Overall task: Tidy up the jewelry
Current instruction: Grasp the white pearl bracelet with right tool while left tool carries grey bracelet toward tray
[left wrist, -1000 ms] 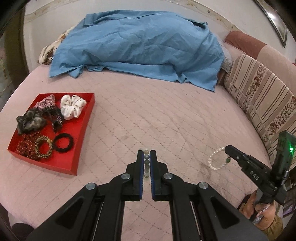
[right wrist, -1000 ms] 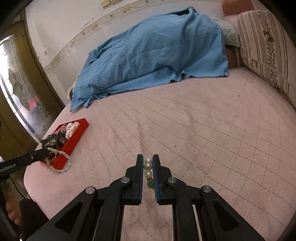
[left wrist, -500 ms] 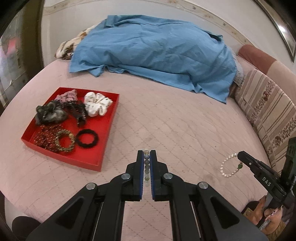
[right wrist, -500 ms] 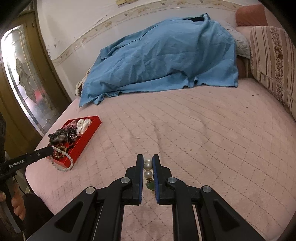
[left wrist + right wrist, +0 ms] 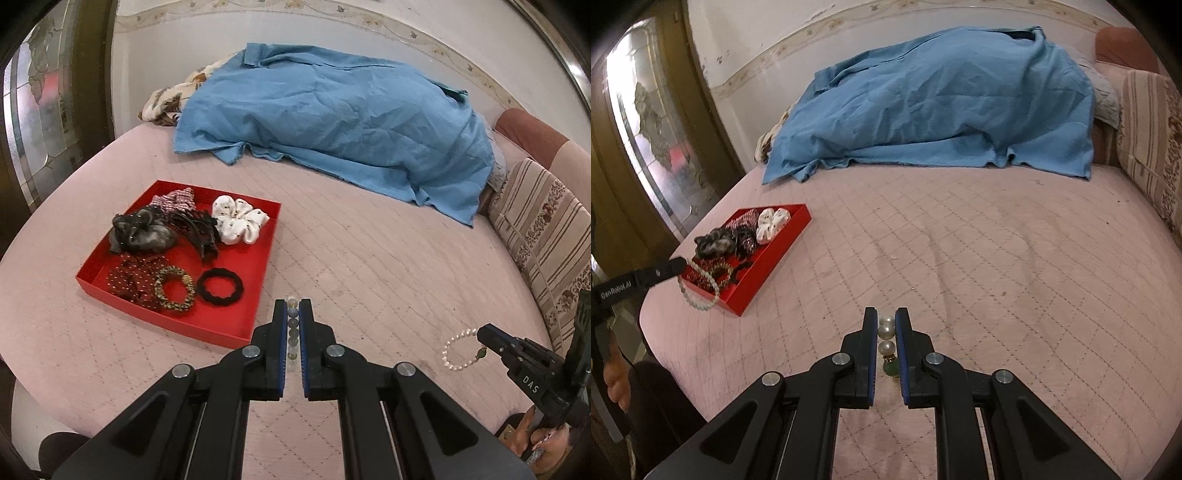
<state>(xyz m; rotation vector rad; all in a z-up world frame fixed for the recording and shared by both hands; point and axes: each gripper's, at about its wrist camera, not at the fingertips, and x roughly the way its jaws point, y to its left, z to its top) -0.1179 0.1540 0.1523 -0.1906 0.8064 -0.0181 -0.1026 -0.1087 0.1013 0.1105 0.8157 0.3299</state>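
At about nine o'clock on the pink quilted bed sits a red tray holding scrunchies: a grey one, a white spotted one, a black ring and a gold-and-black one; the dark red piece beside them is hard to make out. At six o'clock in the left wrist view, the left hand-held gripper is closed on a bracelet of mixed grey and green beads, of which only a short row shows between the pads. In the right wrist view that bracelet hangs as a pale loop in front of the tray's near corner. At four o'clock the right hand-held gripper is clamped on a pearl bracelet with a green bead, its loop dangling above the bed. The hand below it is cut off by the frame edge. A blue cloth at twelve o'clock hides whatever lies beneath it, with patterned fabric poking out at its left end.
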